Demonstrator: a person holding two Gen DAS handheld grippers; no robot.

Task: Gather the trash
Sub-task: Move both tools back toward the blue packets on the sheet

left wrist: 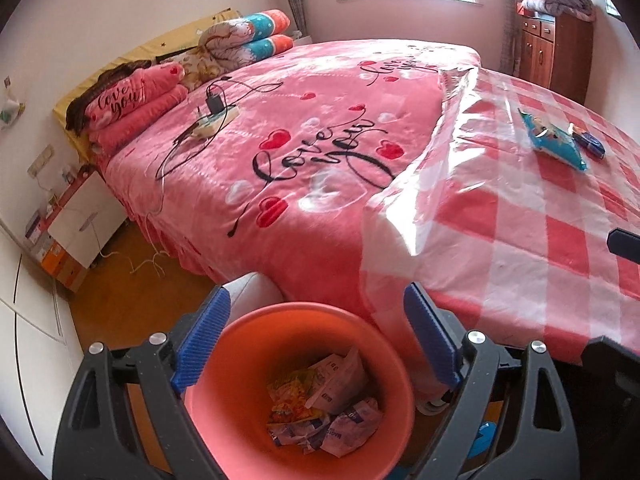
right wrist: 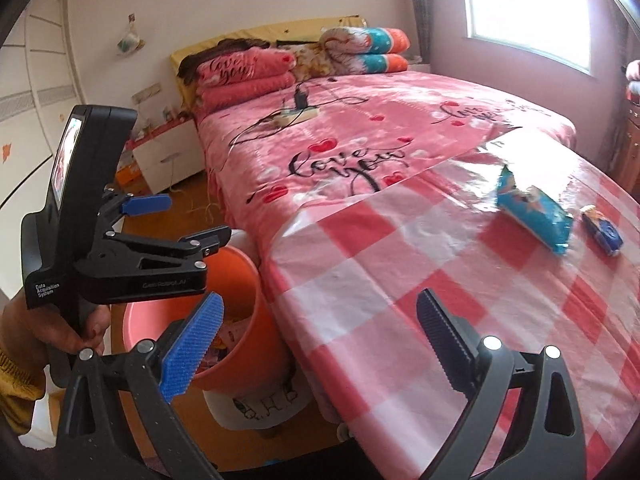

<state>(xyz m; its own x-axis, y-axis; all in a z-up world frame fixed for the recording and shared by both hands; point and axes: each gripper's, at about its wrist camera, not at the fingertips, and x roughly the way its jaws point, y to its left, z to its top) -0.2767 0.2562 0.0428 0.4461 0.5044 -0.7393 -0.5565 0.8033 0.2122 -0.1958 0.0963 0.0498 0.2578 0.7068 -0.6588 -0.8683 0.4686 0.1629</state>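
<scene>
Crumpled wrappers (left wrist: 320, 408) lie at the bottom of the round orange plastic bin (left wrist: 224, 400) on the floor by the table's left edge. Over it hangs the left gripper (left wrist: 316, 336), jaws wide and empty. The right gripper (right wrist: 320, 344), also spread wide with nothing between, hovers above the red-checked tablecloth (right wrist: 400, 264). Near the table's far right edge lie a blue snack bag (right wrist: 532, 212) and a small blue packet (right wrist: 604, 230).

Checked cloth (right wrist: 400, 280) bare before blue packet (right wrist: 532, 216); orange bin (right wrist: 240, 276) crowds left edge.
</scene>
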